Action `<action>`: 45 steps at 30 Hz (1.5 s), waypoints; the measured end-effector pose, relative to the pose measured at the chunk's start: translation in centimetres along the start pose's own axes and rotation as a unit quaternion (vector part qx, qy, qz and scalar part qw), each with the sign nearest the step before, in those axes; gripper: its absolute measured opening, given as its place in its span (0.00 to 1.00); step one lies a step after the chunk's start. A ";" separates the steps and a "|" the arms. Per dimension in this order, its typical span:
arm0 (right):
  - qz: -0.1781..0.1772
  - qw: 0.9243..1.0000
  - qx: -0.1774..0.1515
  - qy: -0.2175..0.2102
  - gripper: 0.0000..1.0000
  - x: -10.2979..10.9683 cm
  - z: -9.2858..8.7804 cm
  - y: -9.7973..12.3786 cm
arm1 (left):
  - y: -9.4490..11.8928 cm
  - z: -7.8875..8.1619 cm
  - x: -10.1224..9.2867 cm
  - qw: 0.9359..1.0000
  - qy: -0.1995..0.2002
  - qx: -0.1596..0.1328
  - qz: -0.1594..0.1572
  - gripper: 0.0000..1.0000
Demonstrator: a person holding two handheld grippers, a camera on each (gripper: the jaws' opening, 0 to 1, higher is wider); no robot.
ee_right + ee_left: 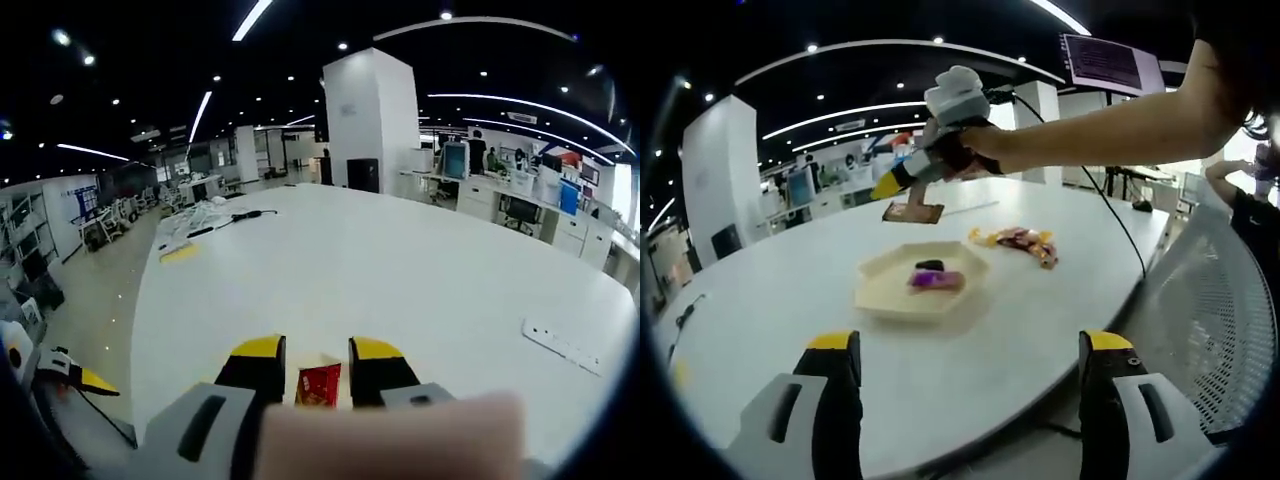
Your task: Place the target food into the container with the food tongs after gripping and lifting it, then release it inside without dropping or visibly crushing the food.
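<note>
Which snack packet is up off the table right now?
The brown-red packet clamped in the right gripper, hanging above the table. The purple one lies in the tray; the yellow-pink ones lie beside it.

Right tongs [902,182] hold a packet [912,211] (brown) above the table [770,290].

Your white tabletop [770,290] carries a pale hexagonal tray [890,290], with a small heap of wrapped snacks [1020,241] lying just beside it.

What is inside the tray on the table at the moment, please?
The tray holds a purple packet and, behind it, a small dark item, partly hidden. What that item is cannot be made out.
</note>
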State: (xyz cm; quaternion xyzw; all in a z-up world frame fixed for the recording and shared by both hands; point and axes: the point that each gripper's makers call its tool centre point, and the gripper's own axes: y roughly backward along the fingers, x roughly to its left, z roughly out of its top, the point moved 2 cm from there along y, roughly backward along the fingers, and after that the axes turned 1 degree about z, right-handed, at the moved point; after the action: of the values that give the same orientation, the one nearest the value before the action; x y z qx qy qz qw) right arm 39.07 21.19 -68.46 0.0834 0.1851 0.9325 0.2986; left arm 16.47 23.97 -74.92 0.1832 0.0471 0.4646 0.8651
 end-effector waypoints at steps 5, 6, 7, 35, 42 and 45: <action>0.020 1.000 -0.001 -0.007 0.25 1.1 0.3 -0.4 | 0.0 0.1 0.1 1.000 0.001 -0.003 0.002 0.87; 0.023 1.000 -0.004 -0.012 0.26 1.2 0.5 -0.4 | 0.0 0.1 0.1 1.000 0.001 -0.004 0.002 0.87; 0.020 1.000 -0.014 -0.008 0.26 1.2 0.9 -0.4 | 0.1 0.1 0.0 1.000 0.001 -0.004 0.002 0.87; -0.056 0.998 0.009 -0.035 0.26 -4.6 -3.4 6.9 | 0.1 0.1 -0.1 1.000 0.003 -0.002 -0.003 0.85; -0.091 0.994 0.018 -0.063 0.26 -7.0 -6.3 10.1 | 0.0 -0.1 -0.3 1.000 0.003 0.005 -0.008 0.85; -0.102 0.992 0.025 -0.075 0.26 -7.8 -7.8 11.4 | 0.0 -0.1 -0.3 1.000 0.003 0.008 -0.008 0.85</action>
State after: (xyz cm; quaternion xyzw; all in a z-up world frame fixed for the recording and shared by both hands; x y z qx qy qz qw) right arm 37.26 5.71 -71.43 0.1414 0.1926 0.8835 0.4029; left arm 16.26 23.79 -75.07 0.1881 0.0543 0.4581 0.8671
